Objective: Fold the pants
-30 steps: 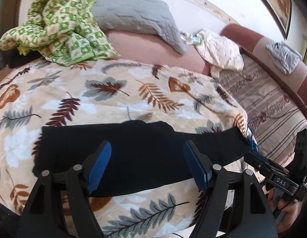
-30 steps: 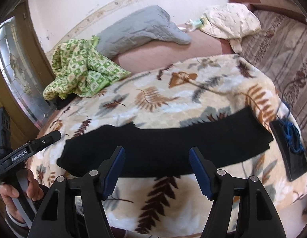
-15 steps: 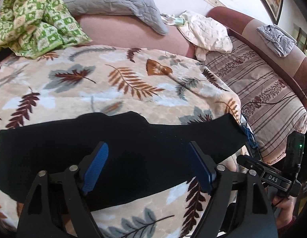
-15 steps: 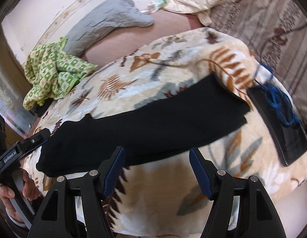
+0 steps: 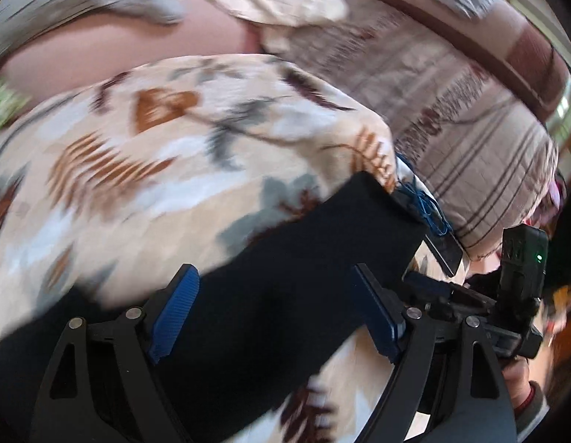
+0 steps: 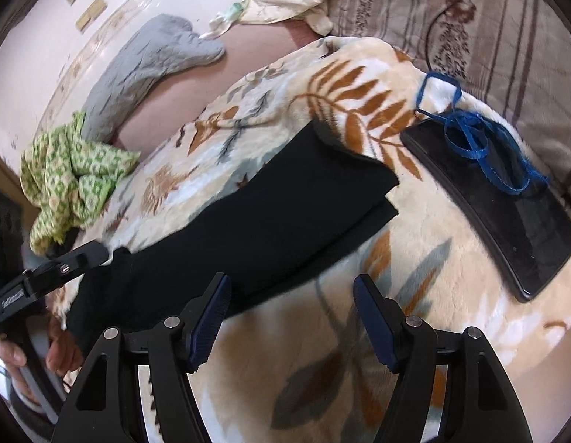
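Note:
Black pants (image 6: 270, 203) lie as a long folded strip on the leaf-print blanket (image 6: 359, 85); their leg ends are at the right, one layer slightly offset from the other. In the left wrist view the pants (image 5: 285, 280) run under my left gripper (image 5: 278, 317), which is open and hovers over the strip's right part. My right gripper (image 6: 291, 321) is open and empty, just in front of the strip near the leg ends. The right gripper also shows in the left wrist view (image 5: 440, 288).
A black tablet (image 6: 506, 214) with a blue cord (image 6: 477, 147) lies on the blanket right of the leg ends. A green patterned cloth (image 6: 67, 177) and a grey pillow (image 6: 145, 70) are at the back. A striped sofa (image 5: 470, 118) is on the right.
Both grippers have swung right along the pants toward the leg ends and moved closer to the blanket. Both stay open. The pants have not moved.

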`<state>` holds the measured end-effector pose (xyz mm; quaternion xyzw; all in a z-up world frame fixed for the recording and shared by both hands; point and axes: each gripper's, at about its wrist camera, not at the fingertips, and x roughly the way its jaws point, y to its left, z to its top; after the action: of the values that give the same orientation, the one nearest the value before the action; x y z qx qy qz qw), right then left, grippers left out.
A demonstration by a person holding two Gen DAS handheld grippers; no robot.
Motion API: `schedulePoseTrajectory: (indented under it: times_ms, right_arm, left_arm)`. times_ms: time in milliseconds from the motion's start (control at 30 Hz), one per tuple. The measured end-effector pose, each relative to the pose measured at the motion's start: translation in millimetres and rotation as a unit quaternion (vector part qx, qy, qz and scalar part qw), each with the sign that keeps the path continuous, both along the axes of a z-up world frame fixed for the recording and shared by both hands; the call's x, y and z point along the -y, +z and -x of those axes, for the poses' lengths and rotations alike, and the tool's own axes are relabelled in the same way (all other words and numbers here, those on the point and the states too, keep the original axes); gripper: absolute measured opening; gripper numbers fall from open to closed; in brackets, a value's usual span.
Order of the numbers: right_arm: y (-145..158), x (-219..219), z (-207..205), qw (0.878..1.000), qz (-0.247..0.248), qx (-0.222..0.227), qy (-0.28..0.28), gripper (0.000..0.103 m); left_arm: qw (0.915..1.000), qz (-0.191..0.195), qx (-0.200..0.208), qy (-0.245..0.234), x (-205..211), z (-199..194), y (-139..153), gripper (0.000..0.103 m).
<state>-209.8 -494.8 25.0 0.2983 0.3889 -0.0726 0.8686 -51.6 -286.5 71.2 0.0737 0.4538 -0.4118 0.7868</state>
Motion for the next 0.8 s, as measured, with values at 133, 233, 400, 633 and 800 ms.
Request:
schedulePoseTrajectory:
  times_ms: [133,233,400,633,800]
  right_arm:
    - [-5.2,7.9,1.4,0.999,-0.016,0.038,-0.004,0.074]
    - [-7.9,8.7,-1.2,0.998,-0.013,0.057,-0.003,0.076]
    - [-12.6,16.8,-5.2,0.995,-0.039,0.086,-0.011,0.076]
    - [-22.9,28.7,-18.9,0.996,-0.034,0.076,-0.032,0.017]
    - [-14.6,27.7,-19.2,0.995,-0.035,0.086,-0.031,0.01]
  left_arm:
    - [0.9974,-0.021,-0.028,-0.063,58.7,-20.1,-18.8,0.084]
    - [0.9937,-0.044,-0.042,-0.094,96.1,-29.6,-35.4,0.084]
    - [0.9862,-0.064,-0.062,-0.139,141.7,-34.0,-56.1,0.084]
    - [0.9845,-0.047,-0.024,-0.167,160.0,-20.8,-58.7,0.079]
    - [0.9846,-0.021,-0.045,-0.168,162.8,-20.4,-53.7,0.06]
